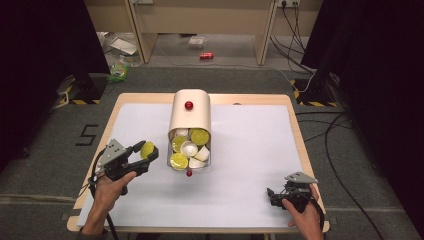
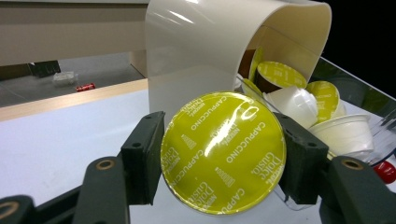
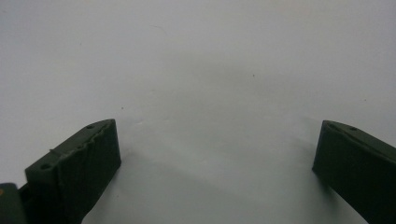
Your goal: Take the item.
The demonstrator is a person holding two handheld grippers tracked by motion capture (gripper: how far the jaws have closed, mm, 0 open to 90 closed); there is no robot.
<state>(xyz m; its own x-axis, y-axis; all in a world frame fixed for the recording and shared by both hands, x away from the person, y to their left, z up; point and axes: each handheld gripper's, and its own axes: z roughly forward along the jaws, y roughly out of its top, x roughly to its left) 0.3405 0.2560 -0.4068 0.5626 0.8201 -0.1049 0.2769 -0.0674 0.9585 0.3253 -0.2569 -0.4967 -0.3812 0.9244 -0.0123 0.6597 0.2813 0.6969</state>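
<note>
a yellow-green capsule [image 2: 223, 153] is pinched rim to rim in the left gripper [image 1: 141, 155], off the white surface [image 1: 250, 150] near its left edge and just beside the dispenser [image 1: 190, 127]; it is judged light, thin-walled and crushable, its foil lid slick, so the stiff rim is the place to be held. the right gripper [image 3: 215, 158] is seen spread and empty at the near right corner. "cappuccino" and "dolce gusto" can be read repeated on the lid; more capsules [image 1: 189, 148] are heaped in the dispenser's clear drawer near the middle.

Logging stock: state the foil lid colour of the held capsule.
Yellow-green with white lettering, on the capsule; clearest in the left gripper view.
</note>
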